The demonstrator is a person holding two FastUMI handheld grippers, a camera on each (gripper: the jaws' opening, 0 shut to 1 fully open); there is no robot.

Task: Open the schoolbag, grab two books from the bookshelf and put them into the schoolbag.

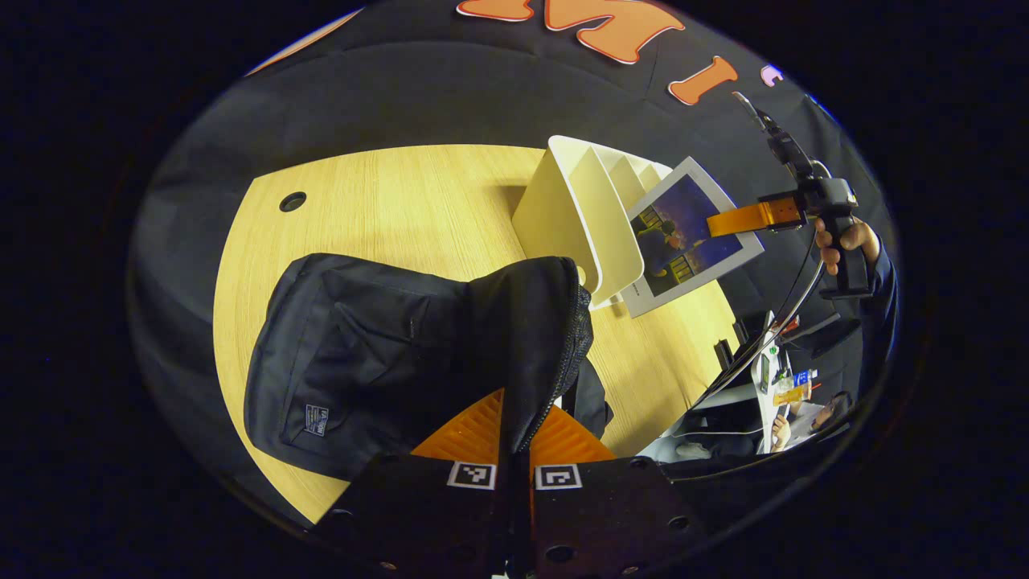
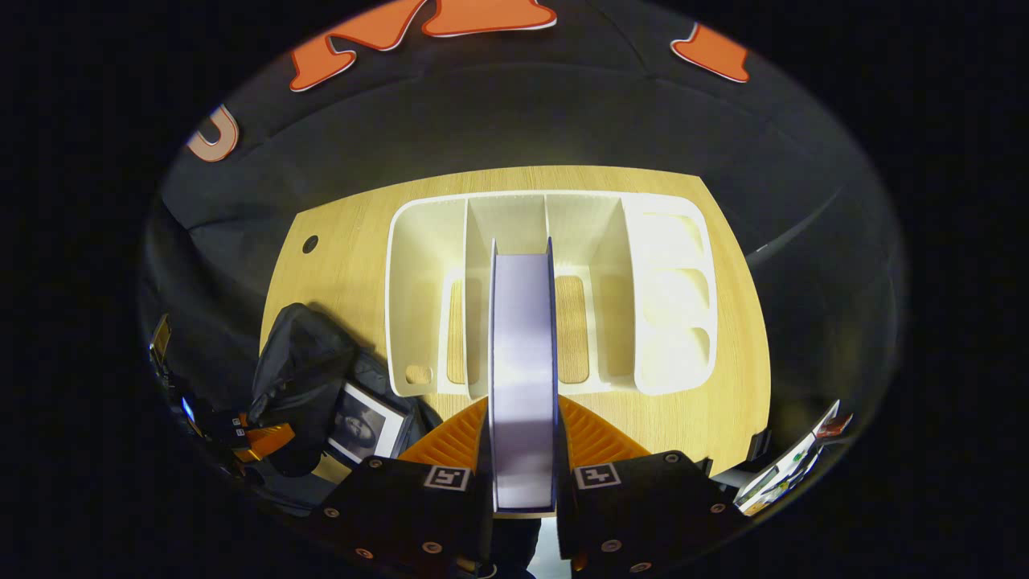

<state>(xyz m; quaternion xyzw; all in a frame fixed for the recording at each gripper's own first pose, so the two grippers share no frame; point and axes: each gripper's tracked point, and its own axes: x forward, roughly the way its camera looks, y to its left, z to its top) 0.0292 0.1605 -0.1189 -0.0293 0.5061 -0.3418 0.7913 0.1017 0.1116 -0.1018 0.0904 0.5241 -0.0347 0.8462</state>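
R gripper [image 2: 522, 450] clamps thin glossy book [image 2: 522, 354] by edge, above white plastic bookshelf [image 2: 667, 305], long axis pointing away. L gripper [image 1: 514, 450] pinches zipper rim of black fabric schoolbag [image 1: 362, 346], on wood table [image 1: 386, 193].

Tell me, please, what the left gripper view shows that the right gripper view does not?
Left gripper view: the book's picture cover and the hand gripping the right gripper's handle. Right gripper view: the bookshelf's slots seen head-on, and a second book in the schoolbag's opening. Both share the table, the schoolbag pinched by the left gripper, the bookshelf, and the book clamped by the right gripper.
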